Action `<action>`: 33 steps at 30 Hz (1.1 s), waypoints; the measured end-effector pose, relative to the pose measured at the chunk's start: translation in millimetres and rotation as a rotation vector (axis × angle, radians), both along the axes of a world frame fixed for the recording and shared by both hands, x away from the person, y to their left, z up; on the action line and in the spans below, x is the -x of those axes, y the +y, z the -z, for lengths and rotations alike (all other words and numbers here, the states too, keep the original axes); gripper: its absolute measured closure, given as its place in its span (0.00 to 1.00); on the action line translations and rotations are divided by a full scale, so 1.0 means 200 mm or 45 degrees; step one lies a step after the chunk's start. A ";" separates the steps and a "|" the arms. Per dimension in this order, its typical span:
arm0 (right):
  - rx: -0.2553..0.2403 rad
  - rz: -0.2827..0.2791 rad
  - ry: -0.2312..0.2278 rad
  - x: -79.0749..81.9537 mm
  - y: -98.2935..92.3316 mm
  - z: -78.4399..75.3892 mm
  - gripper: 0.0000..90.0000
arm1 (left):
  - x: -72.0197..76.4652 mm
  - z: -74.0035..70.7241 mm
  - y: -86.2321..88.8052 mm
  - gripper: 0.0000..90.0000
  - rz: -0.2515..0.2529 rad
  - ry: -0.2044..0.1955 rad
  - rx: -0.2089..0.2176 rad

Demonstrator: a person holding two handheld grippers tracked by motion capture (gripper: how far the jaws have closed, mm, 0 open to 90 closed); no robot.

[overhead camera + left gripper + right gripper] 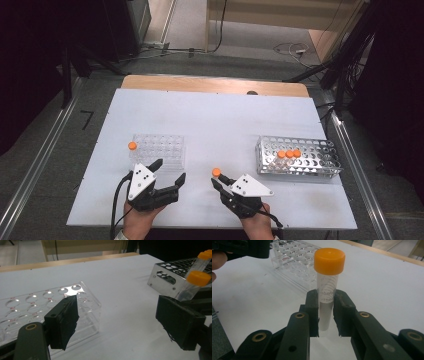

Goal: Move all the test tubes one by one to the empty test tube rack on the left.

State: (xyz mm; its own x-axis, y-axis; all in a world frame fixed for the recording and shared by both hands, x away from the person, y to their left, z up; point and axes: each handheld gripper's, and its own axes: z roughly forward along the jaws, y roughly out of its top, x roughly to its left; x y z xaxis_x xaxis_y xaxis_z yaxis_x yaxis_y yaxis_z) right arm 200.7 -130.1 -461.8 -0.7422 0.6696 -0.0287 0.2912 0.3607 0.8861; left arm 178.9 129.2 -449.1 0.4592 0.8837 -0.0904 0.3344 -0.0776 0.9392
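White bench under us, our right gripper clamps its fingers on an orange-capped tube midway between racks, left gripper unclenched by the clear rack; tilting it risks jamming.

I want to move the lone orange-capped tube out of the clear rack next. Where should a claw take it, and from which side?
Probably just under the cap. The orange-capped tube stands upright at the far-left corner of the clear rack, with its lower body sunk in a well. Come from above or from the rack's open left side, jaws astride the tube, then lift straight up. The left claw is open nearby.
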 end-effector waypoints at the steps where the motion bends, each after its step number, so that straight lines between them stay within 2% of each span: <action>1: 0.000 -0.005 0.005 0.00 0.01 0.00 0.81 | 0.00 0.00 -0.01 0.21 0.004 -0.005 -0.005; 7: 0.008 -0.044 0.026 -0.03 0.10 0.02 0.81 | 0.00 -0.02 -0.04 0.24 0.030 -0.025 -0.009; 13: 0.017 -0.082 0.044 -0.03 0.17 0.03 0.81 | 0.00 -0.02 -0.07 0.34 0.111 -0.007 -0.009; 16: 0.012 -0.092 0.045 -0.03 0.20 0.03 0.81 | 0.00 -0.03 -0.07 0.39 0.130 -0.012 0.000; 22: 0.002 -0.105 0.052 -0.03 0.23 0.02 0.81 | 0.01 -0.04 -0.07 0.53 0.190 -0.033 0.029; 27: 0.006 -0.118 0.057 -0.03 0.25 0.03 0.81 | 0.02 -0.04 -0.09 0.56 0.214 -0.035 0.017; 33: -0.006 -0.144 0.050 -0.01 0.27 0.01 0.81 | 0.01 -0.04 -0.09 0.65 0.229 -0.030 0.014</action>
State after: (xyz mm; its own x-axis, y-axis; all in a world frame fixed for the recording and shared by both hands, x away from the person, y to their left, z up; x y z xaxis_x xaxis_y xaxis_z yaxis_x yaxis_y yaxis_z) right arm 202.4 -76.6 -464.1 -0.8136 0.5814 0.0045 0.2830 0.3894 0.8765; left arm 176.3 111.9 -441.5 0.6118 0.7862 -0.0870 0.2936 -0.1236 0.9479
